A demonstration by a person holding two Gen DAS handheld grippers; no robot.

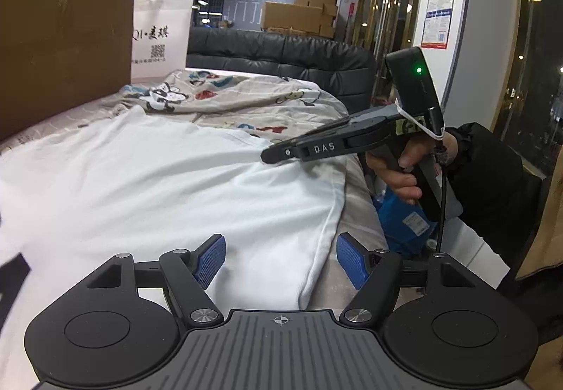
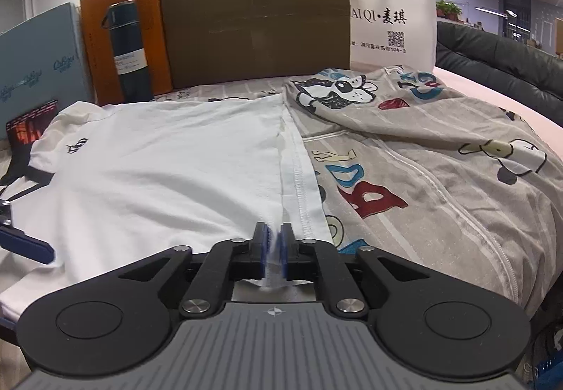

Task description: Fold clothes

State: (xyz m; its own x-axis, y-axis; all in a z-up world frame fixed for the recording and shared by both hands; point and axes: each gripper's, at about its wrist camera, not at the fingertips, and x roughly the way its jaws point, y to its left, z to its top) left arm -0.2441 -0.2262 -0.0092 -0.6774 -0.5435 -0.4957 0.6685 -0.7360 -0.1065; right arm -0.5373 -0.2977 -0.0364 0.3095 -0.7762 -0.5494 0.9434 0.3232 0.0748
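right gripper (image 2: pixel 273 242) pinches the hem of the white cotton t-shirt (image 2: pixel 169 157) lying flat on the grey cartoon-print sheet (image 2: pixel 440 157). left gripper (image 1: pixel 280 258) jaws wide over the shirt's near edge. brown cardboard box (image 2: pixel 253 20) (dark green flask (image 2: pixel 128 48) beside it) lines the far edge.

Cartoon-print grey sheet (image 2: pixel 440 157) covers the surface, rumpled toward 2 o'clock. Brown cardboard box (image 2: pixel 253 20) stands at 12 o'clock in right wrist view. White tote bag (image 2: pixel 390 17) with black lettering and QR code just beside it at 1 o'clock. Orange box (image 2: pixel 93 38) at 11 o'clock, dark teal flask (image 2: pixel 130 48) upright in front of it. Light blue box (image 2: pixel 38 69) at 10 o'clock. Black leather sofa (image 1: pixel 281 55) behind; stacked cartons (image 1: pixel 302 15) far back in left wrist view
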